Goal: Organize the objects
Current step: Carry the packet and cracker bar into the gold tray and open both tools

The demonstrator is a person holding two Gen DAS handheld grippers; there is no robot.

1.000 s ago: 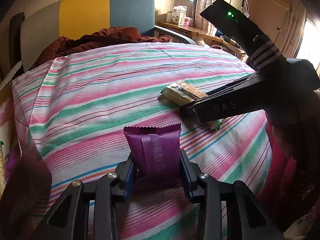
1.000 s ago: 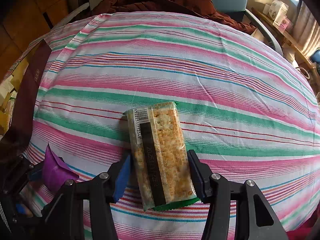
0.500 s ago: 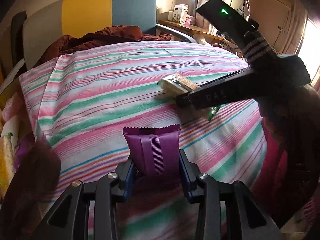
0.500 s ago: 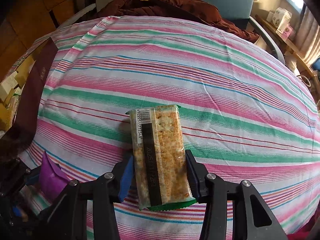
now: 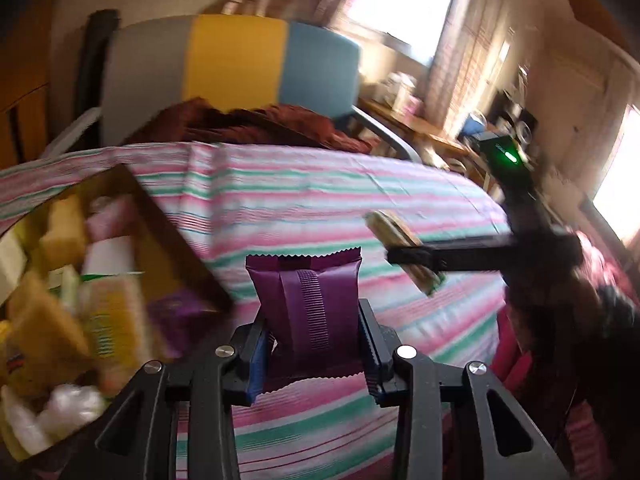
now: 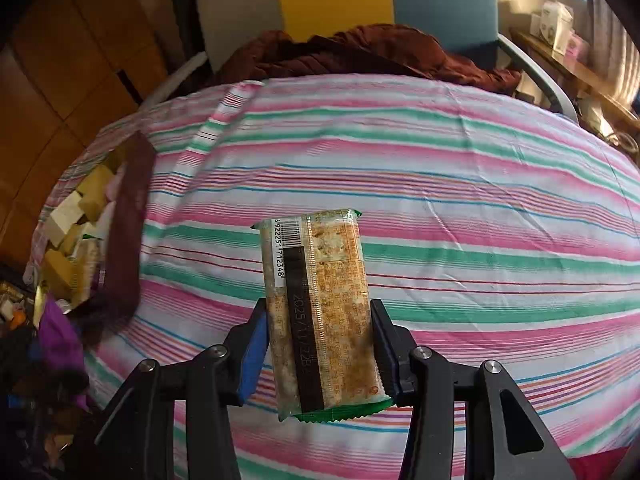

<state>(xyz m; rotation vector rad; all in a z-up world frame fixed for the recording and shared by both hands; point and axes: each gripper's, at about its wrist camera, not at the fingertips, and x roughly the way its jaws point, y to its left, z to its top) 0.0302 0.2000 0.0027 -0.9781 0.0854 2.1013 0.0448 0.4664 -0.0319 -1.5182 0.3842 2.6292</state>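
Left wrist: left gripper [image 5: 314, 344] clamped on purple snack packet [image 5: 306, 304], held above striped tablecloth [image 5: 320, 200], beside brown box [image 5: 180, 256] of snacks. Right wrist: right gripper [image 6: 320, 350] clamped on cracker packet [image 6: 320, 308], above cloth centre.

A home: striped tablecloth [image 6: 440, 184], upholstered chair [image 5: 236, 60] (yellow-and-blue back), curtained window [image 5: 404, 4].

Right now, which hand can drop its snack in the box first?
Left. The left hand-held gripper holds the purple packet right beside the box; the right hand-held gripper holds the cracker pack farther away.
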